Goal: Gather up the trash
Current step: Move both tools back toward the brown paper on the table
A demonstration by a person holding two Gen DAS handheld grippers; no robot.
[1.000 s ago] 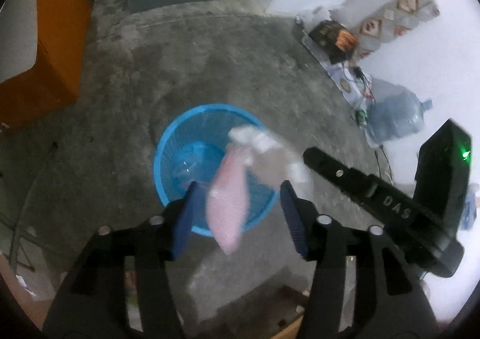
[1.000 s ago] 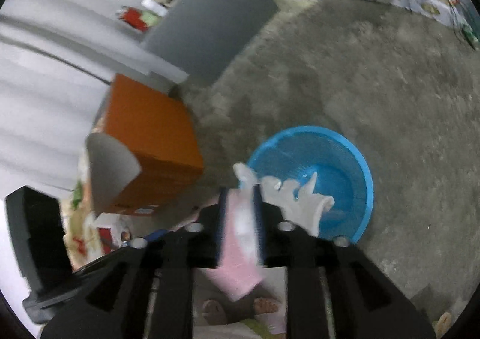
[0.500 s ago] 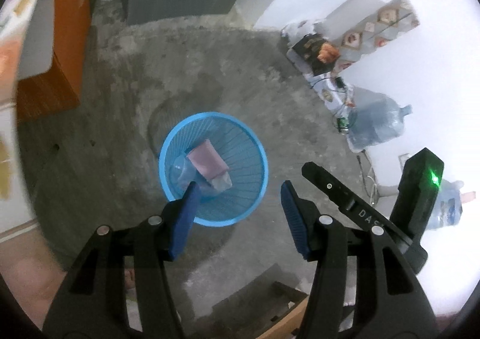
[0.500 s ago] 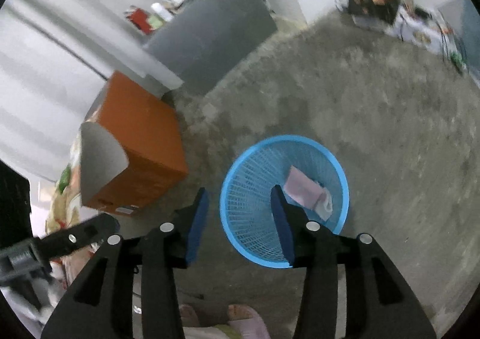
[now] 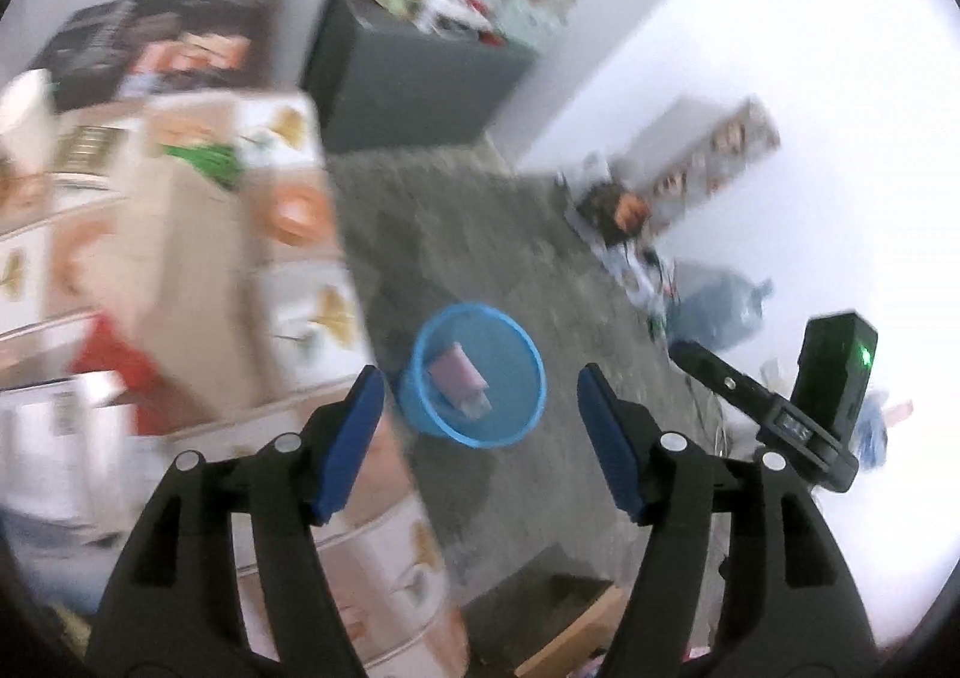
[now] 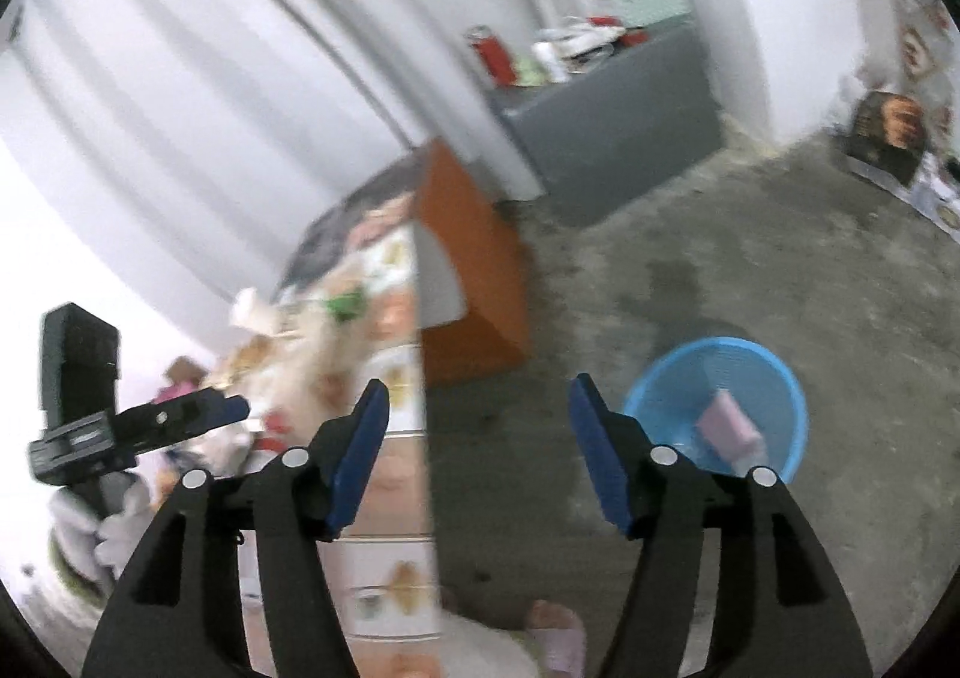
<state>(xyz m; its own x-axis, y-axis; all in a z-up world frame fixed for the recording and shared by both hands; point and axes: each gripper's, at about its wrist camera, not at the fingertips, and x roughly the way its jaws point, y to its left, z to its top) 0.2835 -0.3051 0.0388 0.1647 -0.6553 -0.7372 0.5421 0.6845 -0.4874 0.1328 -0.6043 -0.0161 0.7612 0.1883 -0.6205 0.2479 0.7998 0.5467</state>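
A blue mesh basket (image 5: pixel 528 372) stands on the grey concrete floor, and a pink wrapper (image 5: pixel 456 378) lies inside it with other clear trash. My left gripper (image 5: pixel 480 426) hangs high above the basket, its jaws opening, nothing between them. In the right wrist view the same basket (image 6: pixel 660 378) sits lower right with the pink wrapper (image 6: pixel 729 426) in it. My right gripper (image 6: pixel 477 438) is up over the table edge, jaws opening and empty. The other gripper (image 6: pixel 198 414) shows at the left of that view, and likewise the right one (image 5: pixel 720 378) at the right of the left wrist view.
A table with a patterned cloth (image 5: pixel 288 282) carries a cardboard box (image 5: pixel 180 270) and blurred clutter. An orange cabinet (image 6: pixel 474 258) and a grey cabinet (image 6: pixel 612 120) stand behind. A water jug (image 5: pixel 720 306) and loose items lie by the white wall. A foot (image 6: pixel 552 630) shows below.
The pink wrapper dropped from the right gripper into the basket. Both grippers rose away from the basket and swung toward the table, and both stand wider.
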